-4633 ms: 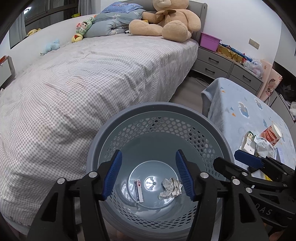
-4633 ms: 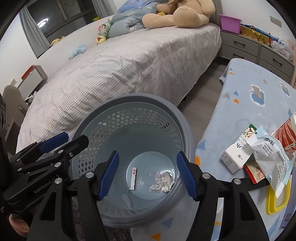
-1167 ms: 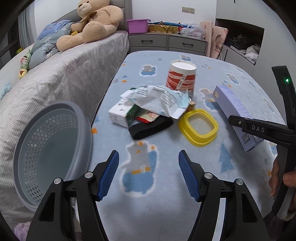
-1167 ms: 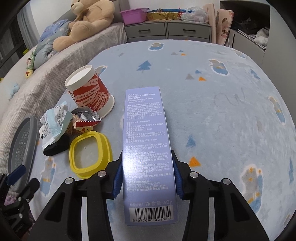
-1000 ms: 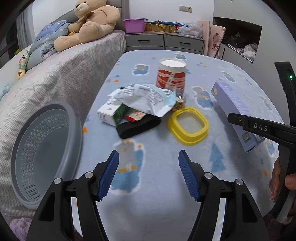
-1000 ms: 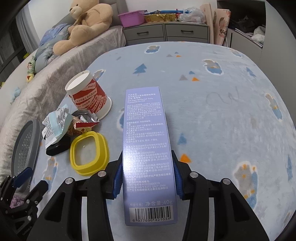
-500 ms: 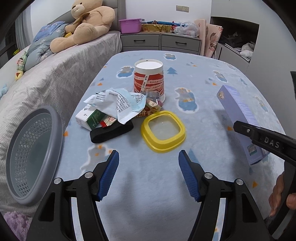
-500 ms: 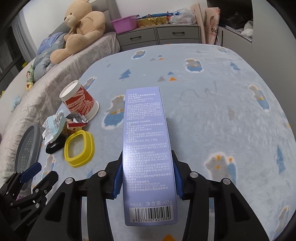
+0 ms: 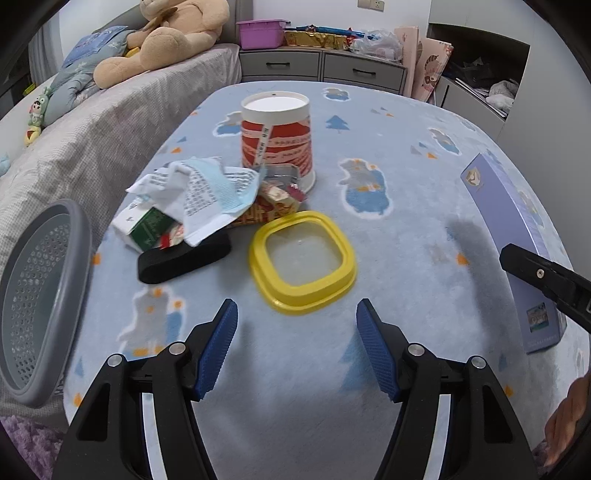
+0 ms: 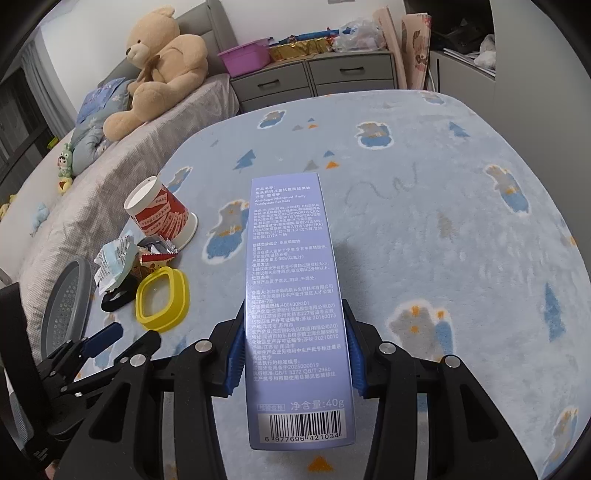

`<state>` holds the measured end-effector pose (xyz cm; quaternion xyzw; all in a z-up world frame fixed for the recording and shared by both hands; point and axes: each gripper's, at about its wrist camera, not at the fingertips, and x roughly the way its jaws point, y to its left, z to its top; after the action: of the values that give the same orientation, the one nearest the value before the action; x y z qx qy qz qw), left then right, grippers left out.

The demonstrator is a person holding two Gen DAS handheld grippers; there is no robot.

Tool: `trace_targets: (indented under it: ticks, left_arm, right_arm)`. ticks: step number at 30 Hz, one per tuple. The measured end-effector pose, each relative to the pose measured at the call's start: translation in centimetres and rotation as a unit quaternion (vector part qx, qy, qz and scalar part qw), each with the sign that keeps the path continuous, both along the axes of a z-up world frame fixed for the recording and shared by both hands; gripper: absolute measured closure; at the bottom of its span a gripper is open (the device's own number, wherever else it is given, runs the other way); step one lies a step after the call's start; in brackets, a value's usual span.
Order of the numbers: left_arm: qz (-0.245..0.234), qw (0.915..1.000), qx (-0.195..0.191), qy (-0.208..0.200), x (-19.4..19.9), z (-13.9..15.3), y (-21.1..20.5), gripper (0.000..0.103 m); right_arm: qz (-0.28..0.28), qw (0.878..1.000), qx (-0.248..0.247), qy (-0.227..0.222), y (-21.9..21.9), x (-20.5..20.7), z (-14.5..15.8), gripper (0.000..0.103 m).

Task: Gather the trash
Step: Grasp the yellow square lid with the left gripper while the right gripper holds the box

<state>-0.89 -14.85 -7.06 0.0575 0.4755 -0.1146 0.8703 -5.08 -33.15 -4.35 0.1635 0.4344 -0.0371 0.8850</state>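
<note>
My right gripper (image 10: 293, 352) is shut on a long purple toothpaste box (image 10: 291, 280), lifted above the blue blanket; in the left wrist view the same box (image 9: 517, 236) hangs at the right. My left gripper (image 9: 297, 349) is open and empty just in front of a yellow lid ring (image 9: 301, 254). Beyond the ring lie a crumpled white and blue wrapper (image 9: 201, 192), a small white and green carton (image 9: 142, 225), a red snack wrapper (image 9: 271, 205), a black band (image 9: 183, 256) and a red and white paper cup (image 9: 277, 142). The grey perforated bin (image 9: 35, 291) stands at the left edge.
The blue patterned blanket (image 10: 461, 236) covers the table. A bed (image 9: 92, 136) with a big teddy bear (image 10: 159, 70) lies to the left. Grey drawers (image 9: 321, 66) with a purple tub (image 9: 260, 33) stand at the back. A hand (image 9: 569, 413) shows at the right.
The left gripper has swung right from the bin toward the yellow ring and the trash pile. The right gripper has carried the purple box a little higher and away from the pile.
</note>
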Motion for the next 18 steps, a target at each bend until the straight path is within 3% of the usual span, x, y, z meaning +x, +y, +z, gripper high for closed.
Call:
trace_targets:
  ticks: [18]
  left_arm:
    - [0.020,0.9988,0.043,-0.006,3.5,-1.6,-2.9,0.034]
  right_arm:
    - [-0.001,1.000,0.017,-0.007,-0.9,-0.1,0.3,0.059]
